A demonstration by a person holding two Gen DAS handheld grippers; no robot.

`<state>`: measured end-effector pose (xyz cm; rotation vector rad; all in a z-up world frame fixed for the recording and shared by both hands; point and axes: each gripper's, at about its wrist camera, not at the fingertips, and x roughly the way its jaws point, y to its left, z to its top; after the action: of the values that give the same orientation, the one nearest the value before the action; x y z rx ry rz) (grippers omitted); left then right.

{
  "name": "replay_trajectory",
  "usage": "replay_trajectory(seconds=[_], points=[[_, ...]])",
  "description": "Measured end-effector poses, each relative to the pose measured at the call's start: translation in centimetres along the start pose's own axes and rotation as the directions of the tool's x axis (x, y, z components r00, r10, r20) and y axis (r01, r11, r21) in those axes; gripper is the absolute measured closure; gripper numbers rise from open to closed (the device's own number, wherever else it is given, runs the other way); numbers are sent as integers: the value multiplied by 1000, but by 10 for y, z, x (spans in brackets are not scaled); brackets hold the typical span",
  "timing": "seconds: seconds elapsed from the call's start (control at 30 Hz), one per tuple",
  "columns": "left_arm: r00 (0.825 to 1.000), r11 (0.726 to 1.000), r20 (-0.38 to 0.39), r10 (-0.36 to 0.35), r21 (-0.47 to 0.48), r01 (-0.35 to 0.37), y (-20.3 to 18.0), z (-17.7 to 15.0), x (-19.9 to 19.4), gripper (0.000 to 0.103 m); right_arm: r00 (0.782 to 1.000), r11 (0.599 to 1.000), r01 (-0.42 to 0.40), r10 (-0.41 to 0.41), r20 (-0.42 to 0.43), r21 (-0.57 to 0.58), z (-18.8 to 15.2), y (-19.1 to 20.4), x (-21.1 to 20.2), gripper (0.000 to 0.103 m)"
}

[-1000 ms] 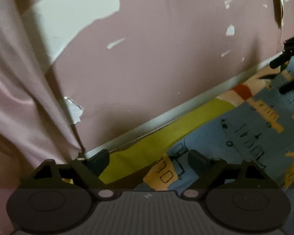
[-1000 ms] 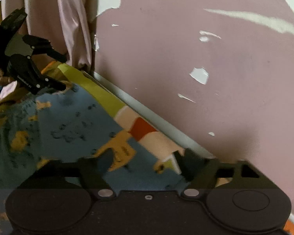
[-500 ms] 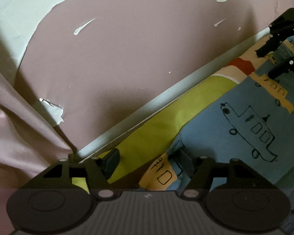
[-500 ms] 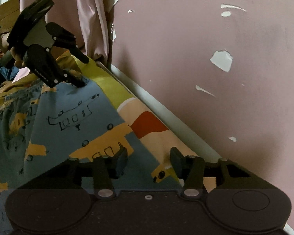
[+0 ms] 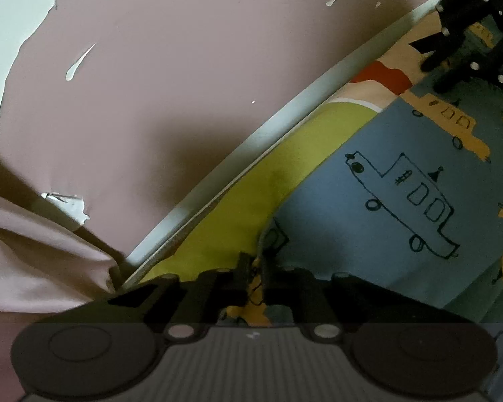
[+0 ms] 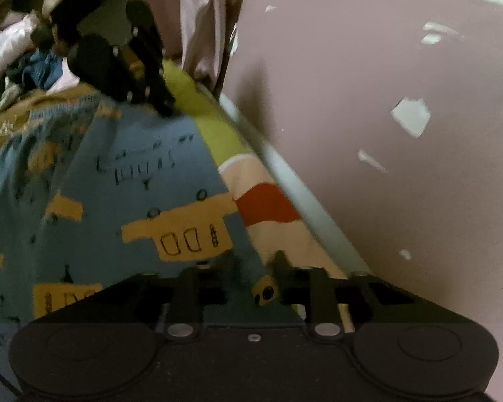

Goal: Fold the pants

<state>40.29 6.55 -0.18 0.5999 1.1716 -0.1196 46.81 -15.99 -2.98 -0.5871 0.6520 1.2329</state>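
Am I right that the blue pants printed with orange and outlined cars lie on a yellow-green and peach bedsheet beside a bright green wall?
Not quite: the wall is pink, with white patches where paint has peeled, as the left wrist view shows. The rest holds: the blue pants printed with orange and outlined cars lie on the yellow-green and peach bedsheet beside that wall.

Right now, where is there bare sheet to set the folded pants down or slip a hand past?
Bare bedsheet strip runs between the pants edge and the white rail under the wall. Crowded: clothes pile beyond the pants, and the curtain at the strip's end.
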Motion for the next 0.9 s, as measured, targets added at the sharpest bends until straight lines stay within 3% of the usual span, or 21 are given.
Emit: replay_trajectory(seconds=[0.07,0.17,0.3,0.37,0.53,0.67,0.83,0.9], points=[[1000,1000,2,15,-11,-15,-2,1,-5,100,1000,1000,19,-19,25,-7,-2,4,-2,102],[998,996,27,50,-80,-48,-1,-2,-16,101,993,996,81,-77,85,-38,-3,13,-10,103],[990,979,75,119,-174,-104,4,-4,-25,102,966,980,197,-190,176,-24,2,19,-19,103],[983,964,79,163,-224,-142,5,-3,-26,102,949,968,251,-247,196,8,6,19,-16,103],[977,926,58,207,-333,-176,10,0,-33,102,924,945,270,-308,227,186,-1,10,-3,103],[970,934,63,234,-293,-206,3,5,-38,102,907,928,306,-352,230,215,-1,17,1,103],[976,950,96,197,-264,-166,5,-6,-31,102,926,936,332,-348,150,121,11,21,-2,103],[977,957,122,173,-255,-137,5,-13,-32,102,922,930,358,-366,127,81,17,26,-5,103]])
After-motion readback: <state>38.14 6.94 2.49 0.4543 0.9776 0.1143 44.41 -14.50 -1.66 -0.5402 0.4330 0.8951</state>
